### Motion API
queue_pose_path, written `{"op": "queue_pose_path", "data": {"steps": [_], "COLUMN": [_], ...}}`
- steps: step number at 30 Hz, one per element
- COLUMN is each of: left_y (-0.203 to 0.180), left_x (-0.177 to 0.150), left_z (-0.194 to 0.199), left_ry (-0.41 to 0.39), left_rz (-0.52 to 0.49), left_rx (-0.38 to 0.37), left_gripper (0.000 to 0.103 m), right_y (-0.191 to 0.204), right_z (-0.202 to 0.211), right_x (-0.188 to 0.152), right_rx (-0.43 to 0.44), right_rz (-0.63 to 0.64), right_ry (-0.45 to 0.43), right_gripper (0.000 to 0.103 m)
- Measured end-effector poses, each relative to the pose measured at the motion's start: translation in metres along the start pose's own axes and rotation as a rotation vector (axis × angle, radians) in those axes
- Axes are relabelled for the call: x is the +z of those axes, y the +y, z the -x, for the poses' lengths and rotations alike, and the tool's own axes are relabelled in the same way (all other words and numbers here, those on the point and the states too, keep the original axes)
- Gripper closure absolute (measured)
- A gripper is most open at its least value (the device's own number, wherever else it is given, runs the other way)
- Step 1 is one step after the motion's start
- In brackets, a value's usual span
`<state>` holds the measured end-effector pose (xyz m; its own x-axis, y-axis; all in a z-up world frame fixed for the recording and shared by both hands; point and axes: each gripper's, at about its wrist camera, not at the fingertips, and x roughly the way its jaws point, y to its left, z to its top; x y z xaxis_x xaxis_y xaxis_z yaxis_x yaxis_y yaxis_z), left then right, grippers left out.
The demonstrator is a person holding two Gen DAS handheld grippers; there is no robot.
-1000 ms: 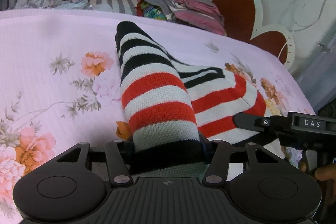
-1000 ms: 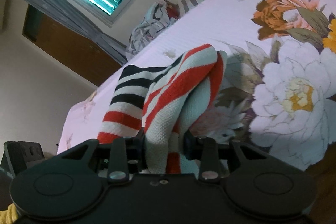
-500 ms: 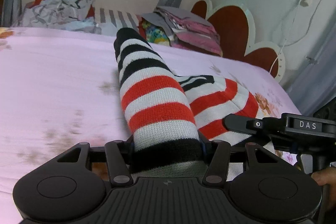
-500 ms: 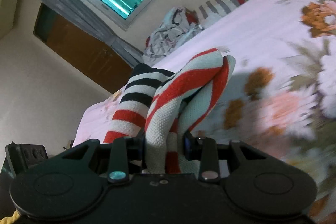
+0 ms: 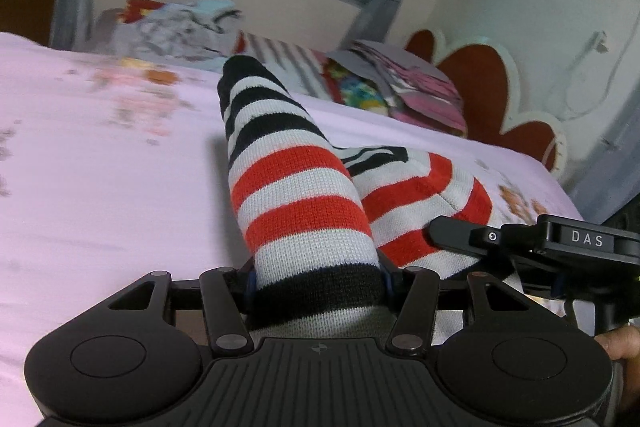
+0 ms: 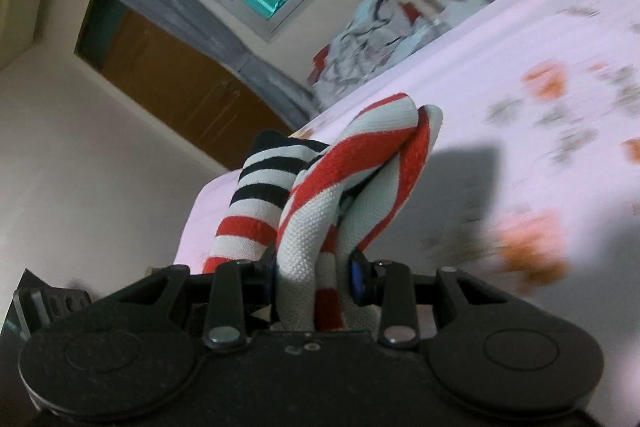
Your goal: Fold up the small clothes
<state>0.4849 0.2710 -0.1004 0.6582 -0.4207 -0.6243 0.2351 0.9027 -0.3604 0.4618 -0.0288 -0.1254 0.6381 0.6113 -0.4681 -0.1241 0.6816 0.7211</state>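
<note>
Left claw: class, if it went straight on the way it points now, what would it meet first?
The striped garment it already grips, then probably the pink bedsheet; depth is unclear.

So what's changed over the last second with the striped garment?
Both grippers carried the striped garment across the bed: the big flowers slid out of view and the window rose into frame. Nothing was let go: the left gripper and right gripper stay shut on it, folds unchanged.

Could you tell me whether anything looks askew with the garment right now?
Yes: the striped knit garment is bunched and twisted rather than flat. The left gripper clamps one thick roll and the right gripper a crumpled fold above the bedsheet.
</note>
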Motion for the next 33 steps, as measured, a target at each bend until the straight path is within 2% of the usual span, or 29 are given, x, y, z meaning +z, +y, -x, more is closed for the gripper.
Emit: {"op": "queue_pose_path", "data": {"steps": [4, 8, 15, 23, 29, 33], "left_y": [0.037, 0.065, 0.09, 0.112, 0.121, 0.125], "left_x": [0.004, 0.006, 0.004, -0.014, -0.016, -0.014], "left_z": [0.007, 0.003, -0.016, -0.032, -0.039, -0.025], "left_ry": [-0.008, -0.017, -0.005, 0.016, 0.028, 0.027], "left_rz": [0.005, 0.005, 0.001, 0.039, 0.066, 0.112], "left_rx": [0.035, 0.038, 0.049, 0.053, 0.044, 0.032], "left_gripper": [0.049, 0.049, 0.049, 0.048, 0.041, 0.04], "right_y": [0.016, 0.023, 0.02, 0.009, 0.009, 0.004], "right_z": [-0.036, -0.061, -0.086, -0.095, -0.099, -0.098], "right_x": [-0.004, -0.008, -0.017, -0.024, -0.024, -0.017], "right_rx": [0.015, 0.009, -0.04, -0.111, -0.148, -0.148], "right_rz": [0.005, 0.007, 0.027, 0.042, 0.047, -0.004], "right_ry": [0.02, 0.031, 0.043, 0.064, 0.088, 0.082], "right_gripper": [0.07, 0.071, 0.071, 0.071, 0.069, 0.059]}}
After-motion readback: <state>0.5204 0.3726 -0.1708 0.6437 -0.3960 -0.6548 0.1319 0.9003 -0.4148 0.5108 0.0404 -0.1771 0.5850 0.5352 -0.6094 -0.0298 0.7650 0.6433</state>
